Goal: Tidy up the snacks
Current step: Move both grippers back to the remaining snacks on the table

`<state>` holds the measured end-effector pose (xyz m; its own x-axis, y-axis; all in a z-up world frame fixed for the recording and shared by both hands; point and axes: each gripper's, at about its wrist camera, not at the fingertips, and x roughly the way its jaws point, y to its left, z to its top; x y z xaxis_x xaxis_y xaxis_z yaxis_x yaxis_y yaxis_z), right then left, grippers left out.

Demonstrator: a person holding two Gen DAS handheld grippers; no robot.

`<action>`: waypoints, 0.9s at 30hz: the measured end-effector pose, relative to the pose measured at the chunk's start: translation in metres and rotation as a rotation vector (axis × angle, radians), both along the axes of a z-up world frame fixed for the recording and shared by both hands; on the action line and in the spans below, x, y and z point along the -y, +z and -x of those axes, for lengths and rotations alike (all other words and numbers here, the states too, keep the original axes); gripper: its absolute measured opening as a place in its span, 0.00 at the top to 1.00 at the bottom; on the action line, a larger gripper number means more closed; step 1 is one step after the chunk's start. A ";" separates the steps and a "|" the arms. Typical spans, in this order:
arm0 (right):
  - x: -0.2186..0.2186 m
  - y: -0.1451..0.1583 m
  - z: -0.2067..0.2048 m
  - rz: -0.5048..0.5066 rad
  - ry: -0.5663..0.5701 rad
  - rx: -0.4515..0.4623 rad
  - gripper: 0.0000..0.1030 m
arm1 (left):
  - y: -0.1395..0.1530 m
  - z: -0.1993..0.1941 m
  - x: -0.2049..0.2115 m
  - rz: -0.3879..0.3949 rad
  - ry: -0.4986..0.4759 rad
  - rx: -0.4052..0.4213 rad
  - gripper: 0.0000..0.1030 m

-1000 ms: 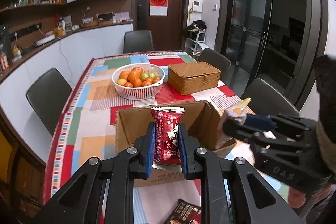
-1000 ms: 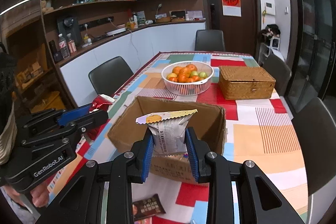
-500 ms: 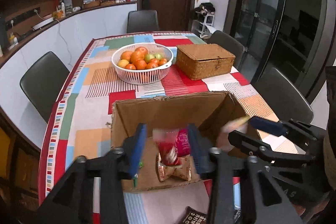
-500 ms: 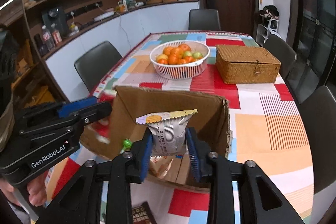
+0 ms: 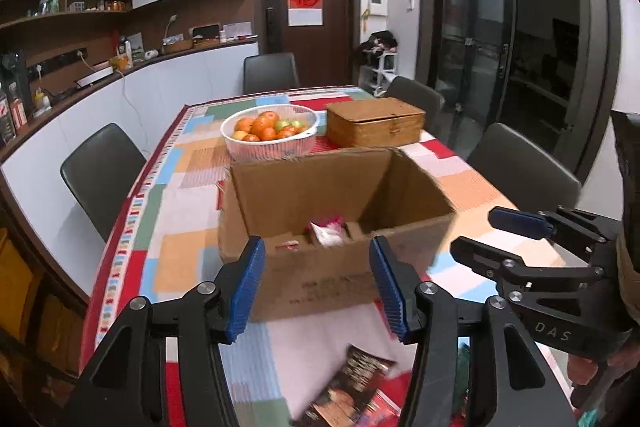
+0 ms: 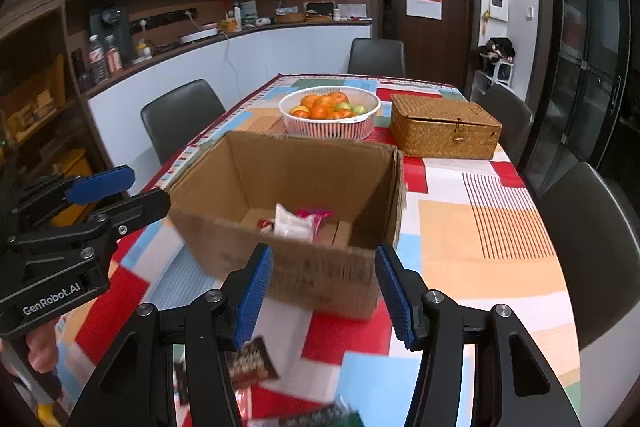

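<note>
The snack packets inside the cardboard box (image 5: 340,211) are partly hidden by its near wall: from the left wrist view only the top of a white and pink packet (image 5: 329,231) and a red sliver beside it show, and their print is too blurred to read. From the right wrist view the same white packet (image 6: 290,223) lies tilted on the box floor, its long axis running roughly from the near wall towards the far right corner, with a pink packet (image 6: 316,217) touching it behind. Dark snack packets on the counter (image 6: 480,227) in front of the box are cut off by the frame edge and smeared; one dark packet (image 5: 352,383) lies between the left tool's arms.

The left tool (image 5: 318,283) points downward at the box's near wall, its jaws opening with nothing between the blue pads. The right tool (image 6: 324,285) is angled down the same way, jaws opening and also empty. Each tool appears side-on in the other's view, with a bit of the person's hand (image 6: 38,349) gripping the left one's handle.

The box stands open-topped on the patterned counter, near a fruit basket (image 6: 330,111) and a wicker case (image 6: 444,125).
</note>
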<state>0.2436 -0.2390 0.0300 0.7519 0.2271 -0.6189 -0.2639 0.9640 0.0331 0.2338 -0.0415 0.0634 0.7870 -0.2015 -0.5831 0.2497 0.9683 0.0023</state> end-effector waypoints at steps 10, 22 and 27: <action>0.019 -0.013 0.059 0.005 -0.022 0.022 0.47 | -0.021 0.051 0.026 -0.058 -0.090 0.011 0.47; 0.040 -0.062 0.104 0.047 -0.075 -0.087 0.47 | -0.067 0.091 0.041 -0.120 -0.165 -0.027 0.47; 0.042 -0.084 0.117 0.062 -0.082 -0.152 0.47 | -0.090 0.094 0.046 -0.127 -0.198 -0.079 0.47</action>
